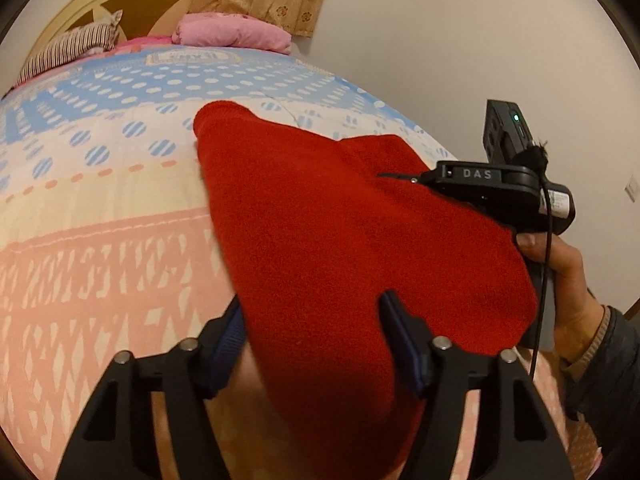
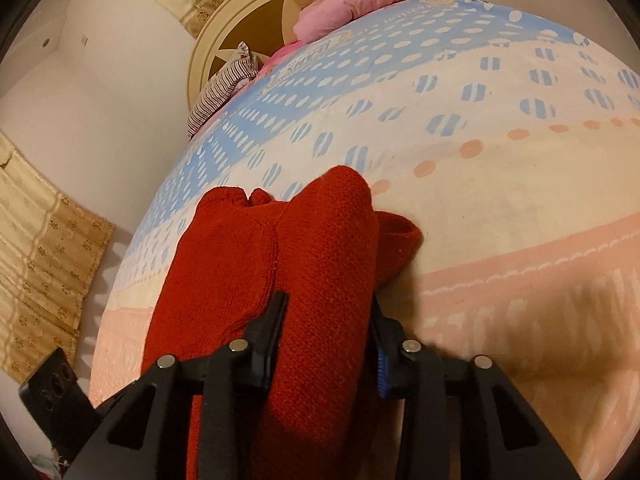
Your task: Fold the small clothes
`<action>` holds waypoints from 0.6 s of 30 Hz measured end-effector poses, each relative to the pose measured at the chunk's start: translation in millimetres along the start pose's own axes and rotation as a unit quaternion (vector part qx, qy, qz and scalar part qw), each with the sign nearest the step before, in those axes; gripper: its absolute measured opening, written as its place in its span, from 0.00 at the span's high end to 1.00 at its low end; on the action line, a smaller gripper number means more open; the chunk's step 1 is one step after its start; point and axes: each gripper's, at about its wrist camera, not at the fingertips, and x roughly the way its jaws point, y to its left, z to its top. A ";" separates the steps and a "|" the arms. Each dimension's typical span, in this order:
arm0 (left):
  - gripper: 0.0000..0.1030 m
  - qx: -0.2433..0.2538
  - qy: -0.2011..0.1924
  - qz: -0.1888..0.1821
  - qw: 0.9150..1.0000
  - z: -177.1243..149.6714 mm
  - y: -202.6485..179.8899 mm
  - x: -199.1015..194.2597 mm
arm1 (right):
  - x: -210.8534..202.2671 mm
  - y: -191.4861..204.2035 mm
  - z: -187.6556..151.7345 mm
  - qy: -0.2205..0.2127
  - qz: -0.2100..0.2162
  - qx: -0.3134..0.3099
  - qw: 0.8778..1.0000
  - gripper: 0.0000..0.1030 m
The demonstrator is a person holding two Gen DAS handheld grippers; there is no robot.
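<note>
Both tongs have hold of the red knitted top [image 1: 328,240]. Left gripper [image 1: 312,344] has its two blue-padded fingers [image 1: 400,344] a good way apart, with a thick fold of red cloth bunched between them. Right gripper [image 2: 326,336] holds another thick roll of the same top between its fingers [image 2: 272,332], which press in on both sides.

From the left view, the right gripper [image 1: 404,178] also shows, held by the person's right hand [image 1: 560,276].

Most of the top seems lifted a little off the bed cover [image 2: 500,184], though that is hard to tell. A pink pillow [image 1: 236,34] and a striped pillow [image 1: 68,52] sit far off by the headboard [image 2: 244,24].
</note>
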 end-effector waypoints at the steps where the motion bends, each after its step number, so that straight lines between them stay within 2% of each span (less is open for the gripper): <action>1: 0.41 0.003 0.000 0.004 1.000 0.3 -1.3 -0.5 | -0.1 1.9 -0.5 -0.001 -0.004 -0.004 1.000 0.67; 5: 0.52 0.026 -0.004 0.032 0.999 -0.5 -12.6 -5.2 | -4.0 13.4 -3.6 -0.014 -0.023 -0.026 0.999 0.72; 8: 0.57 0.038 -0.007 0.052 0.998 -1.1 -16.7 -8.9 | -9.6 20.7 -7.5 -0.025 -0.037 -0.038 0.998 0.73; 18: 0.62 0.053 -0.002 0.083 0.995 -9.4 -19.4 -30.5 | -27.6 51.4 -20.2 -0.039 -0.040 -0.067 0.996 0.74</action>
